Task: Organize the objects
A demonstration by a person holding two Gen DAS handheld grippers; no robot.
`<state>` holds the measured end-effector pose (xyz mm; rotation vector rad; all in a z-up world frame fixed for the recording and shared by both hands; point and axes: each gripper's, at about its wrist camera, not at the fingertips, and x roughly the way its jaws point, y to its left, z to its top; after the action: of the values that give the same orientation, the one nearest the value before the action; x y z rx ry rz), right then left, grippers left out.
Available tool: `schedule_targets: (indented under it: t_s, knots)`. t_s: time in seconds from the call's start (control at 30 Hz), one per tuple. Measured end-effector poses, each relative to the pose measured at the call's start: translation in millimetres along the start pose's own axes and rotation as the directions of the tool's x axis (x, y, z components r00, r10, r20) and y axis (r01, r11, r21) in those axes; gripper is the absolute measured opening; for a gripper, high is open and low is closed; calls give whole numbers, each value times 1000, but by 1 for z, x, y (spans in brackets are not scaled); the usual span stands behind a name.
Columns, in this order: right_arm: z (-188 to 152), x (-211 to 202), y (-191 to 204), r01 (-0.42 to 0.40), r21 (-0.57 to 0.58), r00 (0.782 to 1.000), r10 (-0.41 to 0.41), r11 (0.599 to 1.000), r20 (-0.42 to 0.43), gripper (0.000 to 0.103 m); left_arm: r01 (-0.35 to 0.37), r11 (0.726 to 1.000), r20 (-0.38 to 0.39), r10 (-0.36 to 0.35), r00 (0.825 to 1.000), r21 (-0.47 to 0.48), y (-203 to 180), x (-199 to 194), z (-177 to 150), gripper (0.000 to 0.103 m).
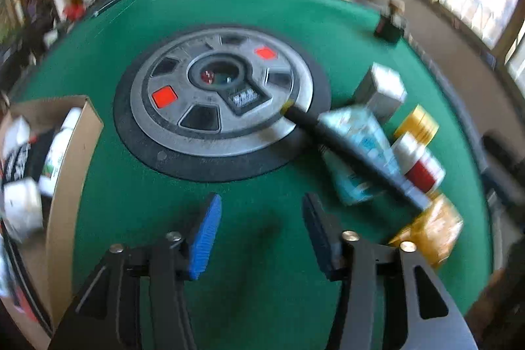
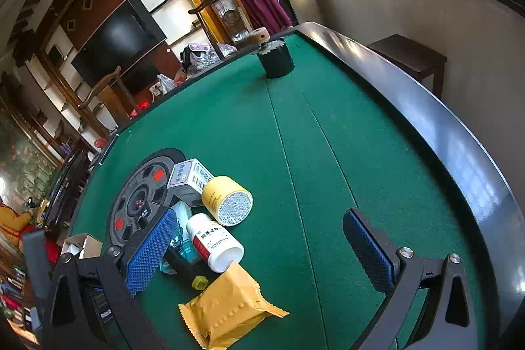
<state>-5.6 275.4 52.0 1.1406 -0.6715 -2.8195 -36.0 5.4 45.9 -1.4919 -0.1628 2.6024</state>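
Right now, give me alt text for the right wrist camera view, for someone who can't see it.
An open right gripper with blue ridged pads hovers over a green felt table, framing a pile: a yellow foil packet, a white pill bottle with a red label, a yellow round tin and a grey-white carton. A small dark pot stands at the far edge.

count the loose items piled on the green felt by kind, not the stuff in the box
bottles: 2, yellow bottle and white bottle
cartons: 1, grey-white carton
tubes: 1, teal tube
pens: 1, black pen
pouches: 1, yellow pouch
total: 6
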Motion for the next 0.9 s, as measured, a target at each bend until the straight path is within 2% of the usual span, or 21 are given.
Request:
schedule_targets:
  t_s: [0.03, 0.07, 0.13, 0.2, 0.27, 0.33, 0.37, 0.43, 0.5, 0.6, 0.7, 0.8, 0.87, 0.9]
  knots:
    - [0, 0, 1, 2, -5, 1000, -2, 1000, 2, 103, 18, 999, 22, -18, 1000, -38, 0, -4, 3, 76]
    - [0, 1, 2, 4, -10, 1000, -3, 1000, 3, 103, 23, 997, 41, -20, 999, -70, -2, -6, 8, 84]
    - [-1, 3, 4, 2, -21, 1000, -2, 1000, -5, 103, -1, 994, 54, 7, 999, -107, -11, -5, 16, 85]
    - [-3, 3, 5, -1, -25, 1000, 0, 1000, -7, 103, -30, 996, 63, 35, 997, -88, -28, 1, 23, 86]
    - [-2, 2, 5, -6, -30, 1000, 6, 1000, -4, 103, -141, 990, 81, 140, 987, 3, -53, 13, 26, 88]
    - [-2, 1, 4, -8, -22, 1000, 8, 1000, 5, 103, -207, 975, 111, 198, 974, 82, -66, 22, 22, 90]
    - [-1, 0, 3, -11, -16, 1000, 11, 1000, 10, 103, -224, 969, 148, 207, 967, 107, -68, 20, 20, 92]
    - [0, -3, 0, -12, -4, 1000, 12, 1000, 22, 103, -234, 959, 167, 207, 964, 160, -70, 17, 17, 92]
    - [0, -3, -2, -8, 3, 1000, 8, 1000, 23, 103, -225, 956, 157, 197, 968, 190, -63, 14, 17, 92]
    - [0, 0, -1, -10, 6, 1000, 10, 1000, 9, 103, -254, 944, 114, 235, 965, 210, -47, 13, 12, 88]
    - [0, 0, 0, -9, 1, 1000, 9, 1000, 8, 103, -209, 962, 48, 204, 978, 174, -25, 8, 0, 87]
    - [-1, -2, 0, -11, 1, 1000, 11, 1000, 18, 103, -109, 990, 78, 103, 992, 84, -13, -12, -5, 87]
    - [-1, -2, 0, -12, 3, 1000, 12, 1000, 17, 103, -8, 998, 104, 3, 995, 56, -16, -20, 1, 88]
    - [-1, -1, 0, -16, 5, 1000, 16, 1000, 14, 103, 17, 999, 95, -22, 995, 44, -20, -18, 5, 88]
